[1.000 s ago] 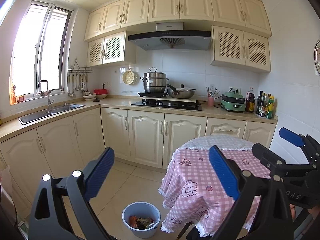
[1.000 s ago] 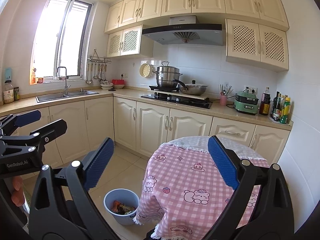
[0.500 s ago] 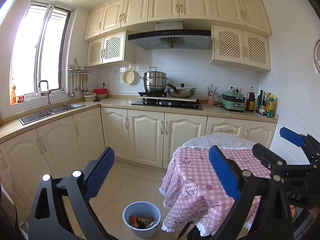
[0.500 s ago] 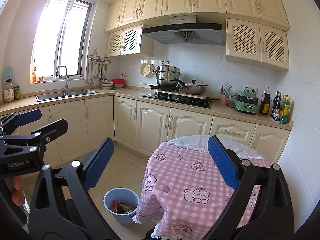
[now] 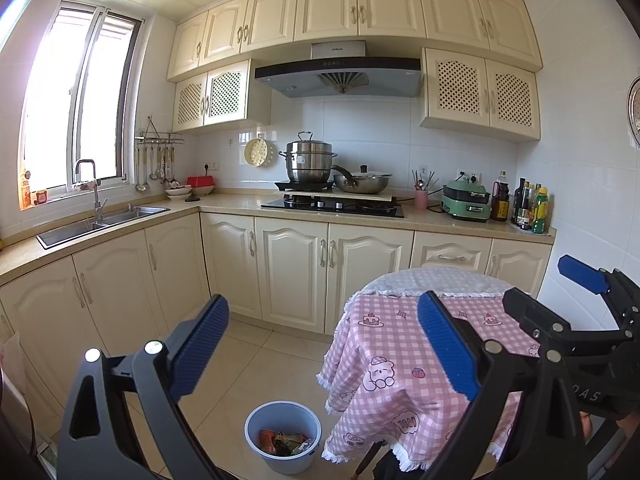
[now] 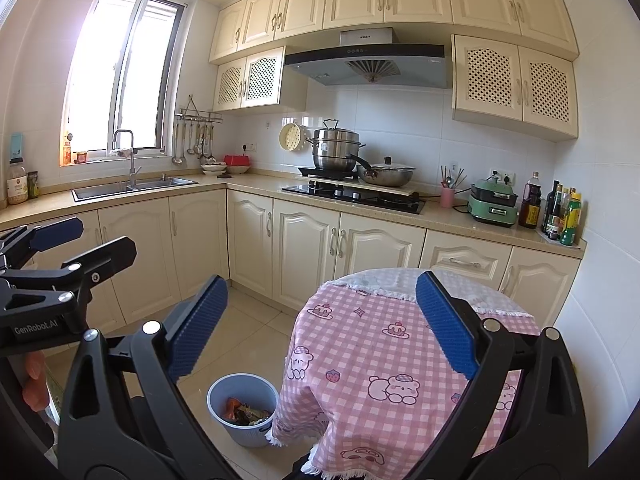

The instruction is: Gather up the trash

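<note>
Left wrist view: cream kitchen cabinets point(image 5: 296, 268) fill the frame's middle.
Table: round table under a pink checked cloth point(image 5: 400, 368), lower right.
Bin: pale blue round plastic waste bin point(image 5: 283, 436) on the floor tiles, bottom centre, just beside the cloth's hem.
Trash: crumpled wrappers point(image 5: 284, 442) lie inside the bin.
Left gripper point(image 5: 322, 344): blue pads spread wide apart, empty.
Right gripper point(image 6: 322, 342): likewise spread apart, holding nothing.

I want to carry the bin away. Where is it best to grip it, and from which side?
Grip the rim of the bin from above, on the side away from the table. It stands upright and open on the floor, and the tablecloth hangs close against its other side.
</note>
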A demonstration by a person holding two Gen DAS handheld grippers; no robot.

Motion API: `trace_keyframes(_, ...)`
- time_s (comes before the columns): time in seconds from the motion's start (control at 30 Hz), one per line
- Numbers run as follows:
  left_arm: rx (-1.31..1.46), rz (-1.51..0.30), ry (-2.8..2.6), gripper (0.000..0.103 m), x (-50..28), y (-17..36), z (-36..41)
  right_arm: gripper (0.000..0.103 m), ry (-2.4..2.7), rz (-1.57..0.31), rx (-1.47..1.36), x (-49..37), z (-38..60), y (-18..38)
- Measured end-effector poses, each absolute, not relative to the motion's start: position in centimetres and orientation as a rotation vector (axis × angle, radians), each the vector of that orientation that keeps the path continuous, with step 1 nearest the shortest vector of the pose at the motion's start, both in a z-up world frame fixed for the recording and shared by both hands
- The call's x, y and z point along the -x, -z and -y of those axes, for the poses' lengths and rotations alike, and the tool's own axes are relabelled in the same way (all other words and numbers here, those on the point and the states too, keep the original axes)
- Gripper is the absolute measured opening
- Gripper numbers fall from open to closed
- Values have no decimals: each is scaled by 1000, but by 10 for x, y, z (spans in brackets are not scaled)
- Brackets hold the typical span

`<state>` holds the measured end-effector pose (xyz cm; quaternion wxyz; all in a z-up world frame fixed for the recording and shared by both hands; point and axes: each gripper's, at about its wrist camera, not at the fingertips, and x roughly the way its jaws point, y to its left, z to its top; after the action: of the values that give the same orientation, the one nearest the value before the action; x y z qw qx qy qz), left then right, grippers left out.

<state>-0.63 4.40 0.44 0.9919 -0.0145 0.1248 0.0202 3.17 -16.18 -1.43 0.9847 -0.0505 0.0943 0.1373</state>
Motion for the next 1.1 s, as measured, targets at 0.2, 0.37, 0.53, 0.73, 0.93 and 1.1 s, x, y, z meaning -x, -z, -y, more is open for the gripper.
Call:
trace_keyframes(0.2,30,-252,-39,93,6,-3,-45,93,-277,-192,104,-31,162,17)
trace_keyframes(0.37,28,-254,-38,93,5,-2,-45,93,-277,-196,104,-32,162,17)
trace_keyframes(0.53,29,-255,-37,93,5,0,-46,93,-277,-198,107,-32,162,18)
trace_keyframes(0.73,27,-258,-37,93,6,2,-47,93,-277,-199,107,-32,162,18)
trace_keyframes(0.93,27,-258,-37,93,6,2,-48,93,-282,-204,112,-35,164,20)
trace_keyframes(1.1,26,-259,-37,93,5,1,-47,94,-283,-206,113,-35,164,21)
